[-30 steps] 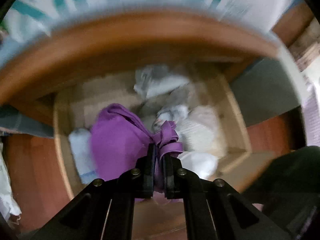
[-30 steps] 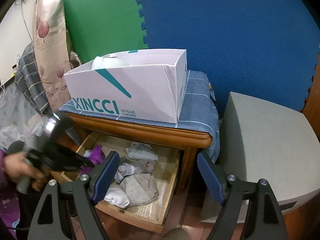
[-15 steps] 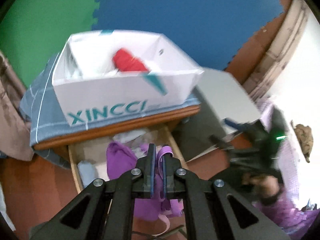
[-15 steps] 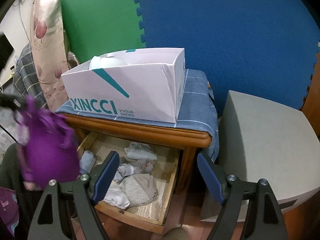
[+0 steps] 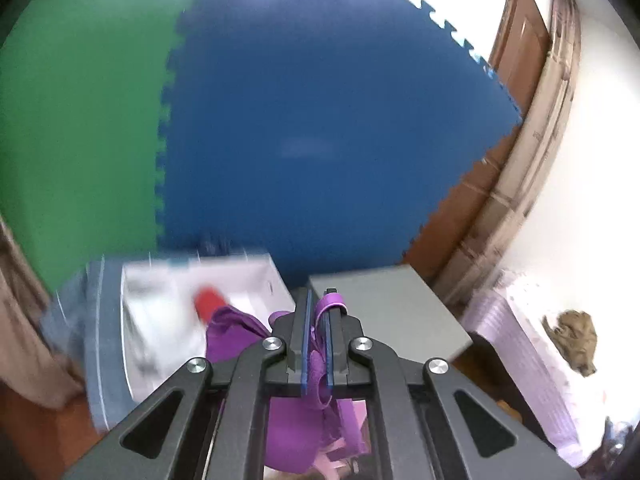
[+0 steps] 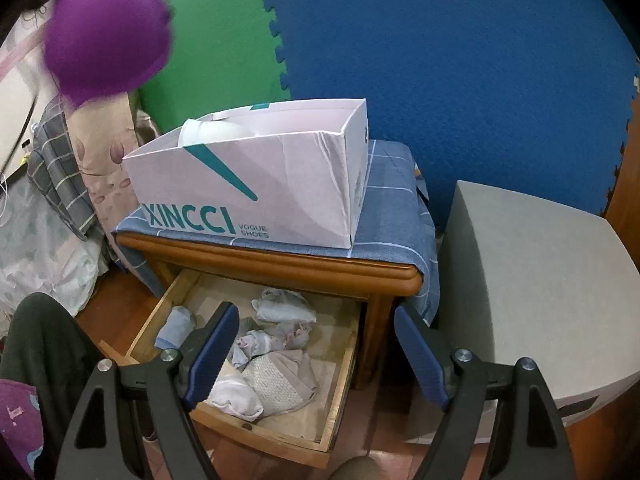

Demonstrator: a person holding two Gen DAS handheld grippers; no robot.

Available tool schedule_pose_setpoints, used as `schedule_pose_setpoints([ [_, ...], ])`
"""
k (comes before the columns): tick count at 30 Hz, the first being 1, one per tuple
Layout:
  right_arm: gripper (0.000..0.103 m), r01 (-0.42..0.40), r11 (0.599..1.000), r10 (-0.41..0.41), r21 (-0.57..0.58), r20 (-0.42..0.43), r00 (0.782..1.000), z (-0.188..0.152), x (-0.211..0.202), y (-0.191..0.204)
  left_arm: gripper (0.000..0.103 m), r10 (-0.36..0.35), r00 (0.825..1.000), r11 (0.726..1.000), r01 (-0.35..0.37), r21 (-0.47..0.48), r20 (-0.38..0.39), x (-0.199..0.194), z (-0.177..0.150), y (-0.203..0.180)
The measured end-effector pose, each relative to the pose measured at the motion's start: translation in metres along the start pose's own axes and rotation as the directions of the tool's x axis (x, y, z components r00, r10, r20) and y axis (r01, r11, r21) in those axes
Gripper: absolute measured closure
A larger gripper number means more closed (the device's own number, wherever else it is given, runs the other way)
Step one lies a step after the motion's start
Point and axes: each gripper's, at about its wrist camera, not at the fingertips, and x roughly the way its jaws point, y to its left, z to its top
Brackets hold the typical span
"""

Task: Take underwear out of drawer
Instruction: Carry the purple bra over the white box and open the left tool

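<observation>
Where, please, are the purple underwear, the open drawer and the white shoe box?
purple underwear (image 6: 106, 28): right wrist view, middle of the rounded cup.
open drawer (image 6: 280, 436): right wrist view, front wooden wall.
white shoe box (image 6: 256, 196): right wrist view, printed front side.

In the left wrist view the white box (image 5: 192, 312) and the red item (image 5: 210, 304) inside it were smeared (lower left). The purple underwear (image 6: 106, 40), upper left in the right wrist view, was blurred, its top cut by the frame edge, its holder unseen.
</observation>
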Motion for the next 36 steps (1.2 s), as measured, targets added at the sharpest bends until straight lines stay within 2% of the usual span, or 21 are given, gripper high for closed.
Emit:
schedule_pose_setpoints([
  [4,0.021,-0.003,1.0,0.003,0.0,0.001,1.0,-0.001,-0.001,-0.001,0.099,0.062,0.998,0.998,-0.062,0.03,0.012,0.041,0.035,-0.004],
  [6,0.021,-0.005,1.0,0.005,0.002,0.003,1.0,-0.001,-0.002,-0.001,0.099,0.1,0.995,0.995,-0.099,0.026,-0.012,0.071,0.042,0.002],
  [8,0.021,-0.009,1.0,0.009,0.007,0.007,1.0,-0.001,-0.003,-0.003,0.099,0.105,0.994,0.994,-0.105,-0.002,-0.038,0.097,0.04,0.013],
  [12,0.021,-0.014,1.0,0.014,0.021,0.009,1.0,-0.002,-0.005,-0.007,0.099,0.124,0.988,0.99,-0.129,-0.056,-0.092,0.149,0.028,0.037],
  [16,0.021,-0.017,1.0,0.017,0.024,0.011,1.0,-0.002,-0.005,-0.009,0.099,0.089,0.984,0.984,-0.11,-0.138,-0.152,0.198,0.006,0.063],
  [19,0.021,-0.014,1.0,0.014,0.023,0.005,1.0,-0.003,-0.005,-0.01,0.1,0.082,0.982,0.985,-0.107,-0.136,-0.173,0.217,-0.011,0.071],
  [23,0.021,-0.015,0.999,0.015,0.032,0.002,1.0,-0.003,-0.004,-0.013,0.096,0.145,0.964,0.981,-0.169,-0.097,-0.222,0.225,-0.027,0.089],
  [25,0.021,-0.015,0.999,0.015,0.033,0.0,1.0,-0.002,-0.003,-0.012,0.073,0.204,0.949,0.968,-0.232,-0.094,-0.239,0.222,-0.033,0.102],
  [26,0.021,-0.014,0.999,0.014,0.029,-0.002,1.0,-0.002,-0.003,-0.011,0.044,0.261,0.936,0.954,-0.287,-0.082,-0.236,0.217,-0.036,0.108],
  [27,0.021,-0.012,1.0,0.012,0.023,-0.004,1.0,-0.002,-0.002,-0.01,0.023,0.306,0.925,0.942,-0.328,-0.067,-0.225,0.213,-0.039,0.111],
  [29,0.021,-0.006,1.0,0.006,0.013,-0.011,1.0,-0.002,-0.001,-0.007,0.018,0.378,0.91,0.923,-0.385,-0.006,-0.168,0.199,-0.045,0.113],
  [31,0.021,0.0,1.0,0.0,0.007,-0.018,1.0,-0.003,0.001,-0.006,0.004,0.431,0.893,0.902,-0.423,0.084,-0.134,0.19,-0.051,0.107],
  [34,0.021,0.005,1.0,-0.005,0.002,-0.027,1.0,-0.003,0.003,-0.004,0.001,0.493,0.867,0.86,-0.471,0.197,-0.078,0.178,-0.061,0.092],
  [36,0.021,0.002,1.0,-0.002,-0.009,-0.04,0.999,-0.004,0.005,-0.002,0.001,0.5,0.864,0.844,-0.474,0.253,-0.049,0.173,-0.066,0.084],
])
